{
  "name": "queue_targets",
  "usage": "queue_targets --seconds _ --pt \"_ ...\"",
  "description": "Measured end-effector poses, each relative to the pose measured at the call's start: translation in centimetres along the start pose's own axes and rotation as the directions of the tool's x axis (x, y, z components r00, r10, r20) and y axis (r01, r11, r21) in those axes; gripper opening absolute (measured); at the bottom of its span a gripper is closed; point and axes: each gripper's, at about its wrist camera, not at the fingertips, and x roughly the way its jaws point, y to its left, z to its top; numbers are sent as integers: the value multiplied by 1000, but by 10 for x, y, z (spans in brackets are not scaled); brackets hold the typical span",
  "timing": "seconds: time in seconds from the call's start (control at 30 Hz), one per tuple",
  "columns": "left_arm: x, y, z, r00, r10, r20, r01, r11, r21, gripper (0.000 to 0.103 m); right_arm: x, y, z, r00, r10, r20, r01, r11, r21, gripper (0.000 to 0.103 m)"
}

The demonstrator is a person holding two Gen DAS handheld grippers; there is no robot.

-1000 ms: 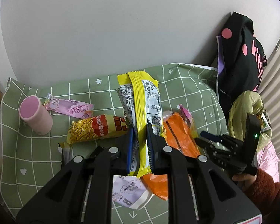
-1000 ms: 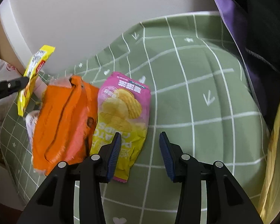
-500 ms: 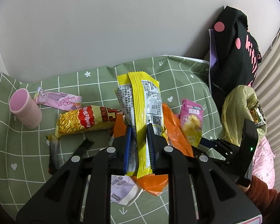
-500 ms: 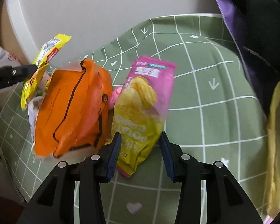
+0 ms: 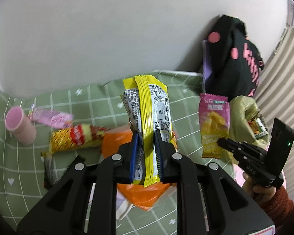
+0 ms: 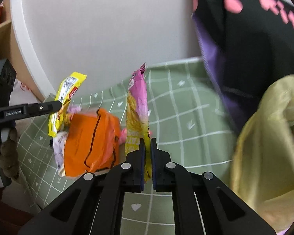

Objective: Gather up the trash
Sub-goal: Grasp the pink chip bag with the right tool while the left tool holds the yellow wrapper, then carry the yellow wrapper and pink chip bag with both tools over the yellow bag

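Note:
My left gripper (image 5: 145, 137) is shut on a yellow and silver snack wrapper (image 5: 147, 105) that stands upright between its blue pads. In the right wrist view that gripper (image 6: 57, 104) comes in from the left with the same wrapper (image 6: 68, 96). My right gripper (image 6: 146, 144) is shut on a pink and yellow chip packet (image 6: 137, 105), lifted off the green checked cloth (image 6: 186, 117). The left wrist view shows this packet (image 5: 213, 123) hanging from the right gripper (image 5: 221, 143), next to an open yellow-green trash bag (image 5: 243, 113).
On the cloth lie an orange bag (image 6: 90, 141), a yellow-red noodle packet (image 5: 76, 139), a pink wrapper (image 5: 51, 117) and a pink cup (image 5: 19, 128). A black garment with pink dots (image 5: 231, 58) hangs at the right. The trash bag (image 6: 268, 137) fills the right side.
The right gripper closed on the pink chip packet and lifted it off the cloth toward the trash bag. The left gripper rose slightly, still holding the yellow wrapper.

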Motion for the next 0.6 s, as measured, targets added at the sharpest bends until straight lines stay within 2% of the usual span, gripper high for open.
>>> queue_targets --seconds 0.13,0.27,0.43,0.53,0.6 --pt "-8 -34 16 997 -57 51 54 997 62 15 -42 -8 20 995 -73 74 75 997 -21 7" --pt "-17 -85 41 988 -115 105 94 977 189 15 -86 -21 37 978 -139 157 144 989 -20 7" --pt "-21 -158 69 961 -239 142 183 928 323 15 -142 -46 49 941 -218 260 220 975 23 7" --pt "-13 -202 76 943 -315 111 252 889 382 15 -172 -72 48 907 -306 289 302 951 58 7" --pt "-5 -227 76 937 -339 83 276 866 416 15 -184 -88 41 890 -355 287 344 935 89 7"
